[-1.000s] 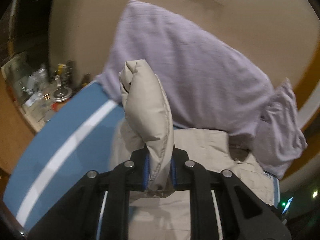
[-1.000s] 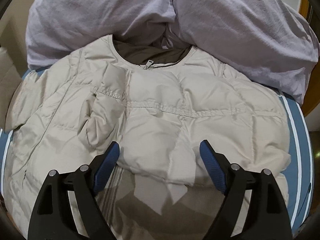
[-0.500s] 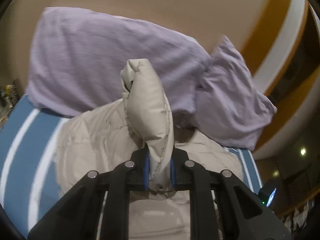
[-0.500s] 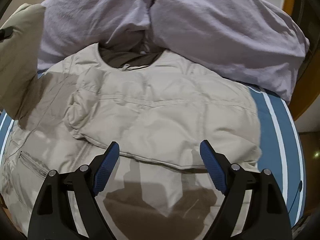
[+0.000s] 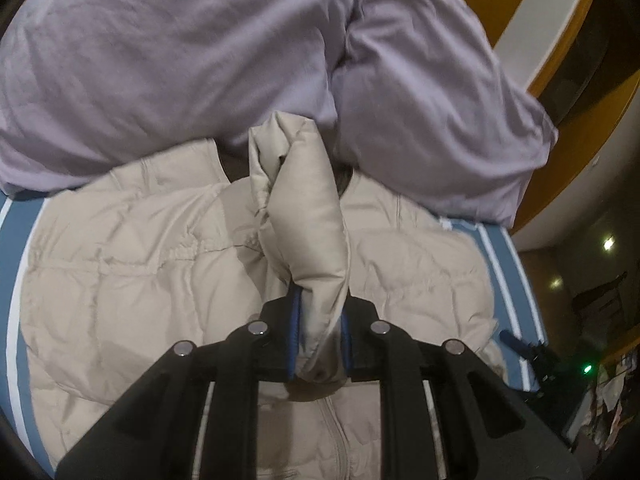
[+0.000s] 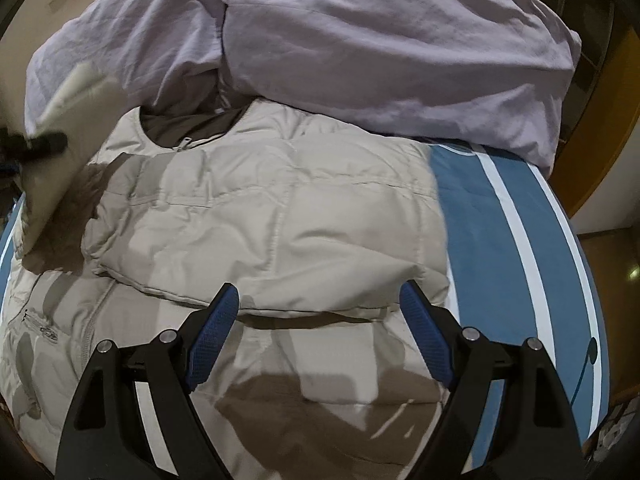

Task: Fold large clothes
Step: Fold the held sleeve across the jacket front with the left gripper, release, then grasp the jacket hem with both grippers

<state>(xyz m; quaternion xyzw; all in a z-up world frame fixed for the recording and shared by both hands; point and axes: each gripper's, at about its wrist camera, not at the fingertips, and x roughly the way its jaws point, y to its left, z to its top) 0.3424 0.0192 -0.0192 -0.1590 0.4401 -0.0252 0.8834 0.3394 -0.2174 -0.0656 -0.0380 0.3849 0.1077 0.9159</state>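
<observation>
The left gripper (image 5: 318, 334) has its jaws clamped on the cuff end of a beige sleeve (image 5: 306, 216), which stands up out of the jaws toward 12 o'clock. A second ago that sleeve was held out over the blue striped bed cover (image 5: 18, 240) to the side, with a cluttered shelf behind it. Now it hangs over the middle of the puffer jacket (image 5: 120, 264), its tip level with the collar. So the sleeve has been carried inward across the chest. I judge this to be the sleeve-fold step, close to the point where the sleeve can be laid down.

The jacket (image 6: 272, 216) lies flat and front-up on the bed, collar at 12 o'clock against the lilac pillows (image 6: 360, 52). In the right wrist view the other side already lies folded over the front, its edge running from 9 to 3 o'clock just ahead of the right gripper (image 6: 316, 336). Those jaws stand wide apart and hold nothing, and the gripper hovers above the lower half of the jacket. Since a second ago this view has drifted so that more blue cover (image 6: 500, 240) shows at 3 o'clock.

There are no containers in view; the bed alone carries the jacket and pillows.
</observation>
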